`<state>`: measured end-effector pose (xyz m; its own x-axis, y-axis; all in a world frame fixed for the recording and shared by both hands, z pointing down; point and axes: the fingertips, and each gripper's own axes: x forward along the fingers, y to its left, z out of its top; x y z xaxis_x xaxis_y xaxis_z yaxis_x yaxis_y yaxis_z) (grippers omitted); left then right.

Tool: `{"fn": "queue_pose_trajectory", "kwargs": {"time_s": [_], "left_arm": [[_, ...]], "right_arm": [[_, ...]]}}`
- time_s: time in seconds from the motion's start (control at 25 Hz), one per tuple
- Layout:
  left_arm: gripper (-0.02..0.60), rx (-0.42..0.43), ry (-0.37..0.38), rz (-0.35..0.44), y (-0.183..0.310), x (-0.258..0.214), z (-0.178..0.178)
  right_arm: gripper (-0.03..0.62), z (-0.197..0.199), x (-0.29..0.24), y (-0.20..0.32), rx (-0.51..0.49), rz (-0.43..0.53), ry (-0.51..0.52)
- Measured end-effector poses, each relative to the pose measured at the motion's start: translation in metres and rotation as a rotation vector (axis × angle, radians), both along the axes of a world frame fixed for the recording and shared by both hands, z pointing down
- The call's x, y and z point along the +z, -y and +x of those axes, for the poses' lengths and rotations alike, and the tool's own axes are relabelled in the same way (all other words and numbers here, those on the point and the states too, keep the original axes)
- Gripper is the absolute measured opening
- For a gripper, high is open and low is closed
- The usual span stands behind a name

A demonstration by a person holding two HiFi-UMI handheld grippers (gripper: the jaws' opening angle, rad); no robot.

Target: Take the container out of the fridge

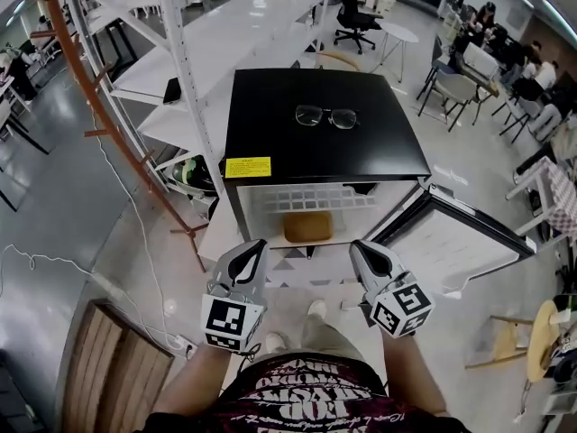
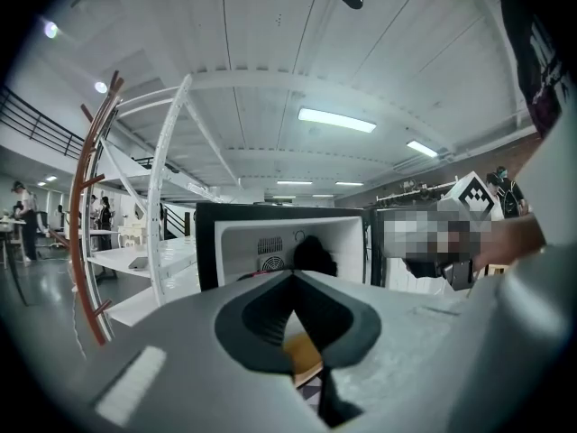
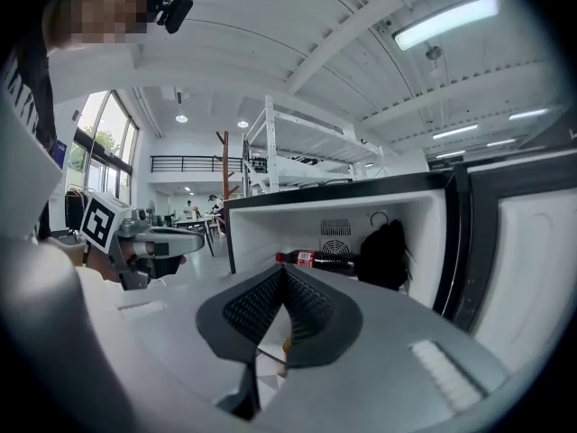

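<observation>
A black mini fridge (image 1: pixel 270 124) stands in front of me with its door (image 1: pixel 455 246) swung open to the right. On its lower shelf lies a tan container (image 1: pixel 307 226), which shows as an orange patch (image 2: pixel 302 354) behind the left jaws. My left gripper (image 1: pixel 261 244) and right gripper (image 1: pixel 357 245) hover side by side just outside the opening, both shut and empty. The left gripper (image 2: pixel 290 276) and the right gripper (image 3: pixel 284 271) both point into the fridge. A cola bottle (image 3: pixel 317 260) and a black object (image 3: pixel 386 255) lie at the back of the upper shelf.
A pair of glasses (image 1: pixel 325 115) rests on the fridge top. White shelving (image 1: pixel 180 61) and a rust-coloured rack (image 1: pixel 99 106) stand to the left. A wooden chair (image 1: pixel 117 359) is at the lower left, a round stool (image 1: pixel 543 336) at the right. Desks and people fill the far room.
</observation>
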<state>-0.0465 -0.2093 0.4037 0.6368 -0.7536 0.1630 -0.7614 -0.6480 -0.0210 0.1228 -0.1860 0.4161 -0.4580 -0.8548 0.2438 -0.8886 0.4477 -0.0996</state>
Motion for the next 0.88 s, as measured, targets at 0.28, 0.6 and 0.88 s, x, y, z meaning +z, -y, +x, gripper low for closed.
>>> {"fn": "queue_pose_trajectory", "kwargs": {"time_s": [0.28, 0.6, 0.88], "left_arm": [[0.000, -0.049, 0.011, 0.001, 0.013, 0.006, -0.006], [0.000, -0.030, 0.032, 0.041, 0.015, 0.002, 0.004], [0.000, -0.047, 0.062, 0.000, 0.023, 0.017, 0.006]], "right_arm": [[0.027, 0.008, 0.038, 0.025, 0.002, -0.103, 0.000], [0.028, 0.007, 0.064, 0.046, -0.034, -0.154, 0.016], [0.028, 0.014, 0.090, 0.060, -0.025, -0.191, 0.003]]}}
